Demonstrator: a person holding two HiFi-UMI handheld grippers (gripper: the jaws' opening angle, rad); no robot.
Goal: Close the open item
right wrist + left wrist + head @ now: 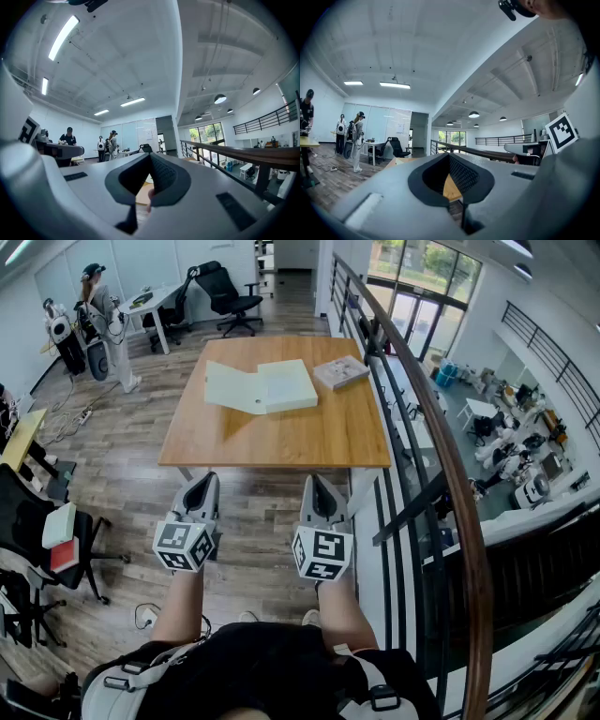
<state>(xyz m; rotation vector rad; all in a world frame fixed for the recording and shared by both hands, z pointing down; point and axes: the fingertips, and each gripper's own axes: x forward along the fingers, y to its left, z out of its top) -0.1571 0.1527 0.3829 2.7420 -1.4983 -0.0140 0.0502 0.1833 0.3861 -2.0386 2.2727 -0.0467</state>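
A pale binder-like case (261, 387) lies open on the wooden table (281, 437), one leaf spread to the left. A smaller closed book (340, 371) rests to its right. My left gripper (202, 481) and right gripper (316, 483) are held side by side over the floor, short of the table's near edge, both level and shut with nothing in them. In the left gripper view the left gripper (450, 157) has its jaws closed together, with a sliver of the table (450, 187) seen past them. The right gripper (150, 157) looks the same in the right gripper view.
A railing with a wooden handrail (441, 456) runs along the right, close to the table, with a lower floor beyond it. A black office chair (230, 296) and a desk stand at the back. A person (98, 306) stands far left. Another chair (56, 531) is at my left.
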